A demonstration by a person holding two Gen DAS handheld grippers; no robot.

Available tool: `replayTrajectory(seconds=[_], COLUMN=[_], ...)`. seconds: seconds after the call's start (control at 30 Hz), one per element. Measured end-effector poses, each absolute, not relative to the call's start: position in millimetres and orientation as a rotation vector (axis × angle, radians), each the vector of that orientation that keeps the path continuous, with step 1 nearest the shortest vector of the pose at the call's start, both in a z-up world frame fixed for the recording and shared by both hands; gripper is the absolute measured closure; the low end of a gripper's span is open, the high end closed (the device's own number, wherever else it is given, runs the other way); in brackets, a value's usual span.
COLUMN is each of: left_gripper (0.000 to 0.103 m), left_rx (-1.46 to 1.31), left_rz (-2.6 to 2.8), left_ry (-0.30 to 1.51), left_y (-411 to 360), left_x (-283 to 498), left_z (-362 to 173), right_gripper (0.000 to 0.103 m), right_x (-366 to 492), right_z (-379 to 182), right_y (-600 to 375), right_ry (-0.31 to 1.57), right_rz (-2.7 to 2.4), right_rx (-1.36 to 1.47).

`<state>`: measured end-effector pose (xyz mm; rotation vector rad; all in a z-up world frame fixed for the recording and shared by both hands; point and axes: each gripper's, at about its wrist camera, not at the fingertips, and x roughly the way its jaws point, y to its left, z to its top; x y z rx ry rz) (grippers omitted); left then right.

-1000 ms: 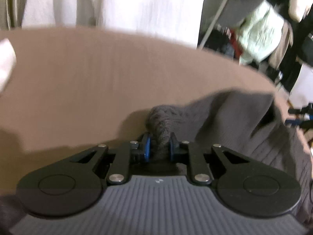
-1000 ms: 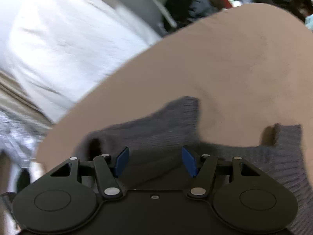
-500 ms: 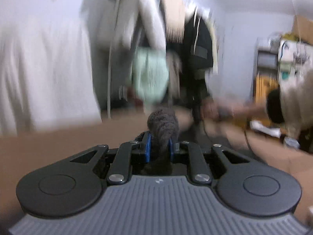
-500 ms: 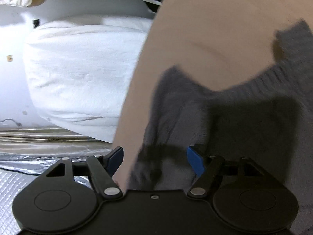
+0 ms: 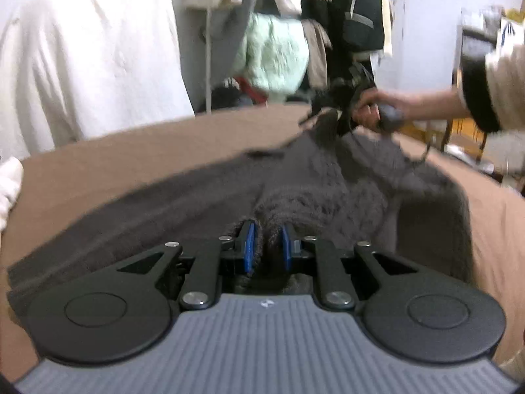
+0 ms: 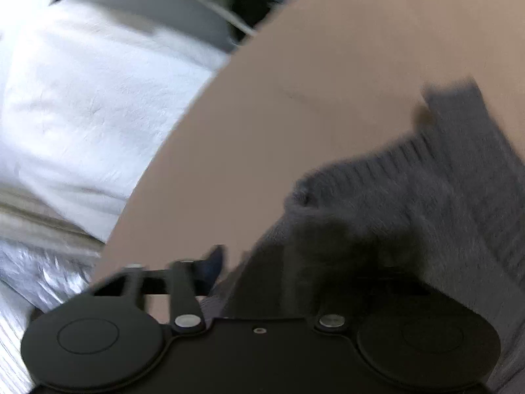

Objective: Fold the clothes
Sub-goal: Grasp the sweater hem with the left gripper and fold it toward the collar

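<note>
A dark grey knitted sweater (image 5: 328,197) lies spread over the brown table top (image 5: 115,157). My left gripper (image 5: 266,249) is shut on a bunched fold of it between the blue pads. Across the table in the left wrist view, a hand (image 5: 374,111) holds my right gripper (image 5: 331,121) at the sweater's far raised edge. In the right wrist view the sweater (image 6: 410,203) drapes over the right finger and hides it. The right gripper (image 6: 272,262) has its jaws closing around the cloth. A sliver of table shows between the left pad (image 6: 213,264) and the cloth.
A white cover (image 5: 92,49) hangs beyond the table's far left edge, with another white cloth (image 5: 8,190) at the left rim. Hanging clothes (image 5: 279,55) crowd the back. A silver quilted mat (image 6: 39,262) lies below the table edge. A pale sleeve (image 5: 498,75) reaches in from the right.
My left gripper swung round with the fold still in it and now faces the other hand. The right jaws have narrowed, and the sweater edge now covers the right finger.
</note>
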<state>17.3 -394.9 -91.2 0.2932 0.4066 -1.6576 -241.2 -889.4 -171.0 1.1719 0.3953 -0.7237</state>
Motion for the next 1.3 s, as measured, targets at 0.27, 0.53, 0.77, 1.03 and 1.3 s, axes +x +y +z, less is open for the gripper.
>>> replayTrajectory(seconds=[0.27,0.53,0.77,1.03,1.3], left_gripper=[0.085,0.056,0.057,0.055,0.097], left_rx=[0.313,0.321,0.203,0.252,0.253], left_rz=[-1.741,-1.556,-1.531,-1.553,-1.499], left_ry=[0.585,0.986,1.123,1.113,0.886], left_y=[-385,-415,-412,-432,-414], left_x=[34,69,73,64,57], left_z=[-79,-134,-146,-163,-119], right_gripper=[0.065,0.046,0.066,0.049,0.098], right_x=[-254,-203,-111,-75,-63], right_z=[-146,-99,-106,-155,-116], right_y=[-871,-813,-771,-768,-784], right_ry=[0.83,0.811,1.033,1.272,1.108], right_rz=[-1.003,-0.878,-0.562,-0.681,-0.759], right_rx=[0.614,0.308,0.199,0.008,-0.036])
